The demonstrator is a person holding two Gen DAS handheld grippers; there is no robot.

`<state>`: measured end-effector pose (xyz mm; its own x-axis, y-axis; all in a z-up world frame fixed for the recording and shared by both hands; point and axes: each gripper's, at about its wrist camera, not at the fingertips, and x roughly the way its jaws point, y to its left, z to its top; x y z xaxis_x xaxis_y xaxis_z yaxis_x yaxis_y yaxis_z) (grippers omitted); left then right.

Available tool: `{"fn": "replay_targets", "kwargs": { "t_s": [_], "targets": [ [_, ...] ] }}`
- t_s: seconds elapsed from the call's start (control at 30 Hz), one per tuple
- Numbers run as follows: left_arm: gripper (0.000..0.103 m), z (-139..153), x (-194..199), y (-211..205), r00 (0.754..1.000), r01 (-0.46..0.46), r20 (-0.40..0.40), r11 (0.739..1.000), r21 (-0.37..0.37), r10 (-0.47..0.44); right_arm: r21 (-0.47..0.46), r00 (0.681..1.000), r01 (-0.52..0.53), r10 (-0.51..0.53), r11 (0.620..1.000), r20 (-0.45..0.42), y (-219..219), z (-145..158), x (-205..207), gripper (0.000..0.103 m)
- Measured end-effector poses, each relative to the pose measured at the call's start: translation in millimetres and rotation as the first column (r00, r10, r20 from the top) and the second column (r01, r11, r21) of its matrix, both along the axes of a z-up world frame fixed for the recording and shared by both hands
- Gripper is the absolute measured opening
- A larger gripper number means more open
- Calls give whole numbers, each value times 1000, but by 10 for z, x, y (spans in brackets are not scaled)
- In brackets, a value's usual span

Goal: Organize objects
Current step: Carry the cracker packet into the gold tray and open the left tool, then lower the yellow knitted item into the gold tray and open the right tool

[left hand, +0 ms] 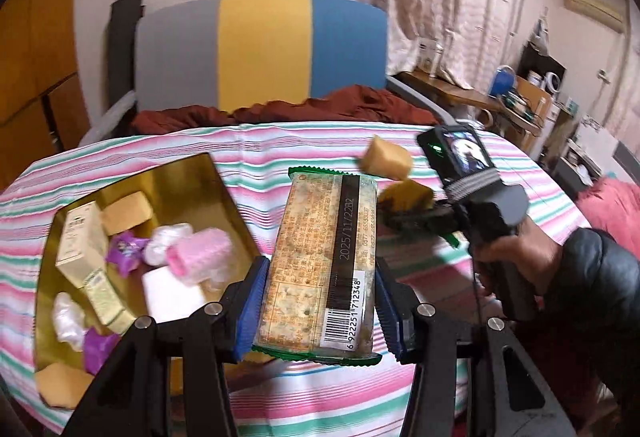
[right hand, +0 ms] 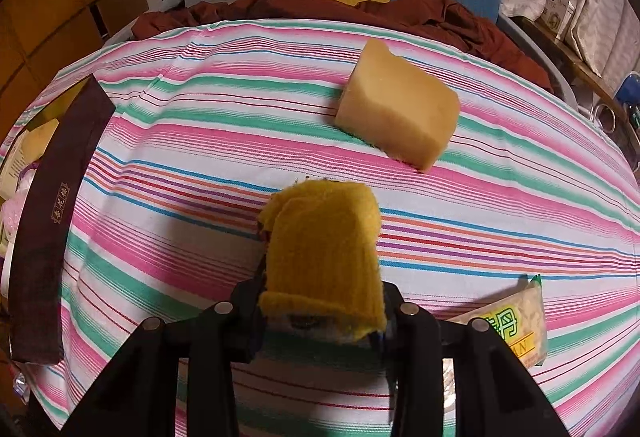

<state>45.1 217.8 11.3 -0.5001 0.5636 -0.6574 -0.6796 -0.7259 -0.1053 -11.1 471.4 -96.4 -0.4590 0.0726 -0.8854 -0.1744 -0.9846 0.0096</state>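
Cracker packet (left hand: 320,265): glossy printed plastic film with green crimped ends, catching light between ribbed blue pads (left hand: 252,301).
Left gripper (left hand: 316,307): matt black plastic arms with shiny metal pivot pins showing.
Yellow cloth (right hand: 324,257): fuzzy knitted fabric, matt, lying folded in the right gripper (right hand: 320,313).
Sponge block (right hand: 398,117): pale yellow foam, smooth and dull, sitting near the tablecloth's far edge.
Tablecloth (right hand: 200,141): woven striped cotton, matt, showing creases.
Box (left hand: 216,189): gold lining shining like foil inside; outer wall (right hand: 52,197) looking like dark matt card.
Cartons (left hand: 80,241): cream paperboard, lying in the box.
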Motion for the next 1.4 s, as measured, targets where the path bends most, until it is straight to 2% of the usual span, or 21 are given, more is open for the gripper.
{"fn": "replay_targets", "kwargs": {
  "t_s": [0.3,0.53,0.83,1.03,1.07,1.17,1.27,1.4],
  "targets": [
    [51,35,-171,-303,993,-118,-11,993,2,118,30,1000,-4,5,1000,-4,-44,7,8,40],
    [51,-77,-460,-650,970,-244,4,970,-16,244,47,1000,-10,10,999,-8,-64,6,4,39],
    [51,-428,-825,-920,932,-357,27,928,-105,362,121,999,-29,32,992,-28,-200,36,-13,31],
    [52,-737,-1018,-1033,913,-386,72,908,-164,401,82,998,-13,18,997,-67,-253,134,-12,31],
    [54,-753,-1023,-1052,913,-386,77,909,-159,401,67,997,-13,18,998,-79,-275,167,-14,31],
    [73,-760,-1029,-1129,908,-396,89,908,-139,410,5,991,-22,22,1000,-130,-409,325,-29,31],
    [75,-716,-987,-1215,908,-401,82,909,-115,411,-63,979,-81,67,995,-192,-673,544,-97,31],
    [79,-645,-900,-1366,903,-418,74,905,-81,423,-93,950,-200,170,975,-262,-1185,828,-248,31]
  ]
}}
